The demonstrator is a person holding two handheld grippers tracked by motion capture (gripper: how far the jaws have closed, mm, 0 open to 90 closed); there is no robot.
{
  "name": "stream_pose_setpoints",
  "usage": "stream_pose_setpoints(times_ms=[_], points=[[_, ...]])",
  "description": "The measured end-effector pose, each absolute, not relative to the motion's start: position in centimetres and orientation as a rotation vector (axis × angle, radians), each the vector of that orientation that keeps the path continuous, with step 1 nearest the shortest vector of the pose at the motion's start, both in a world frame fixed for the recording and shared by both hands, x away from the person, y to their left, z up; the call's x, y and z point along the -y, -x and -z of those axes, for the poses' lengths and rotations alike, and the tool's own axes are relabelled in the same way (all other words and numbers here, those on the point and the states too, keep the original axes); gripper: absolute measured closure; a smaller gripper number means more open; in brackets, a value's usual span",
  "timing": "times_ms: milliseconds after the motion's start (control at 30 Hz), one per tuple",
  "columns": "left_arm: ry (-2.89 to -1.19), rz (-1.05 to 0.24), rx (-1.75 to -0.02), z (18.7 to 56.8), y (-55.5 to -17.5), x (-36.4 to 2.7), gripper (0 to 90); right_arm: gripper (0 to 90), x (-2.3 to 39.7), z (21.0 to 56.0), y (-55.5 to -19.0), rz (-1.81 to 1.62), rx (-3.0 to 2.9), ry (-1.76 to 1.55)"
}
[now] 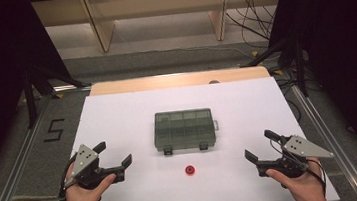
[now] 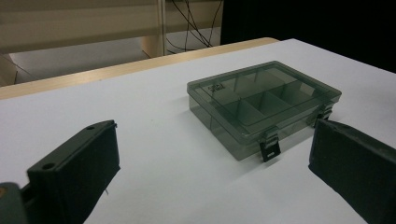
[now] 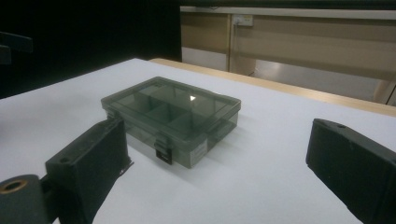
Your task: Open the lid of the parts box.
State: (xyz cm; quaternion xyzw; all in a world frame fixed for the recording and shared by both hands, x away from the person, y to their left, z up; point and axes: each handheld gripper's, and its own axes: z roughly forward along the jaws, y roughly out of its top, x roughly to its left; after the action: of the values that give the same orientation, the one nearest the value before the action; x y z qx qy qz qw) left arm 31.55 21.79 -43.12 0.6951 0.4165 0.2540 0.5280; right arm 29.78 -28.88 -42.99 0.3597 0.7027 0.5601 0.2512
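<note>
A smoky translucent compartment box [image 1: 184, 129] lies in the middle of the white table sheet [image 1: 117, 112], lid down and its two latches facing me. A small red ring [image 1: 190, 169] rests on the sheet just in front of it. My left gripper [image 1: 114, 154] is held at the near left, open and with nothing between its jaws, pointing toward the box [image 2: 264, 105]. At the near right my right gripper [image 1: 260, 144] is open too and holds nothing. In each gripper view the black jaws stand wide apart, left gripper [image 2: 212, 142], right gripper [image 3: 218, 135], with the box [image 3: 170, 112] ahead of them.
A wooden strip [image 1: 179, 80] edges the table's far side. Metal rails [image 1: 19, 157] run along both sides, and dark curtains with stand legs flank the table. Cables [image 1: 253, 17] lie on the floor beyond, by a wooden shelf unit.
</note>
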Motion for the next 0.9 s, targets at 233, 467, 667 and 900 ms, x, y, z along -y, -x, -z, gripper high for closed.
stream_pose_setpoints(times_ms=[233,467,667,900], points=[[-1.669,-0.606,-0.985,43.0,-31.6,-21.4,11.9,8.9,29.1,43.1,-30.0,-1.501,-1.915,-0.978],[-1.687,-0.597,-1.005,42.3,-30.8,-20.7,50.5,25.7,28.4,43.0,-30.2,-1.472,-1.925,-0.957],[-1.800,-0.561,-0.999,42.3,-31.9,-18.8,82.5,60.9,27.7,42.9,-31.0,-1.439,-1.976,-0.918],[-1.952,-0.458,-0.993,43.7,-34.4,-16.5,90.0,89.7,26.5,43.3,-33.0,-1.381,-2.065,-0.933]])
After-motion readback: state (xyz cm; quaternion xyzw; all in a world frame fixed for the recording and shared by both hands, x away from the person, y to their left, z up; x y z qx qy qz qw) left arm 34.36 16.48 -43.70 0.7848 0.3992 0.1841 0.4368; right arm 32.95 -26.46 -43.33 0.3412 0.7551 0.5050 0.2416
